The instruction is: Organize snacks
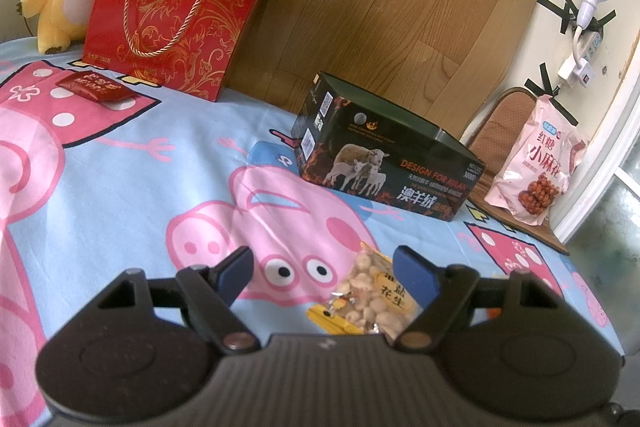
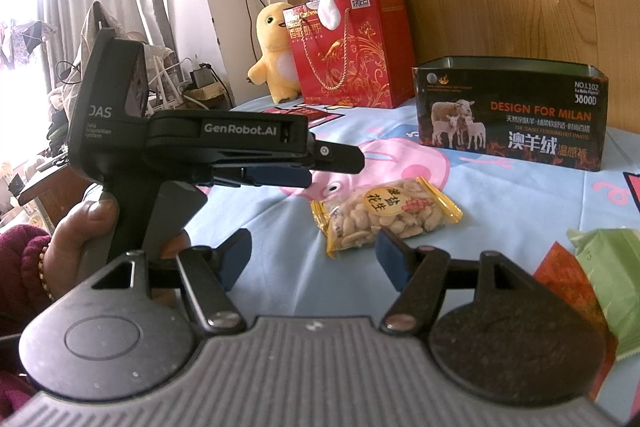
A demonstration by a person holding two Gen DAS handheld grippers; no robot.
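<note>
Peanuts first: the peanut packet [image 1: 374, 293] lies at lower centre of the left wrist view, just ahead of your left gripper [image 1: 324, 273], flat on the cartoon bedsheet [image 1: 160, 167]. It sits off-centre in the gap, close against the right-hand finger pad, with open sheet between it and the left-hand pad. Fingers of that gripper stand wide apart and clamp nothing.

In the right wrist view the same peanut packet [image 2: 386, 215] lies at centre frame, beyond your right gripper [image 2: 312, 253], whose fingers are likewise spread and empty. The packet's long axis runs from lower left to upper right of that frame, crimped yellow ends at both extremes. The left gripper [image 2: 336, 167] enters from the left side of that frame and hangs above the packet's left end, not touching it.

Judgement: the left gripper is the nearer, and better placed to take the packet. It likely needs a small shift toward the right of its own frame to centre the packet before closing.

The open dark box [image 1: 384, 155] stands beyond the packet at centre right, well apart from it, and looks the probable destination. A red gift bag [image 1: 180, 11] stands at upper left.
</note>
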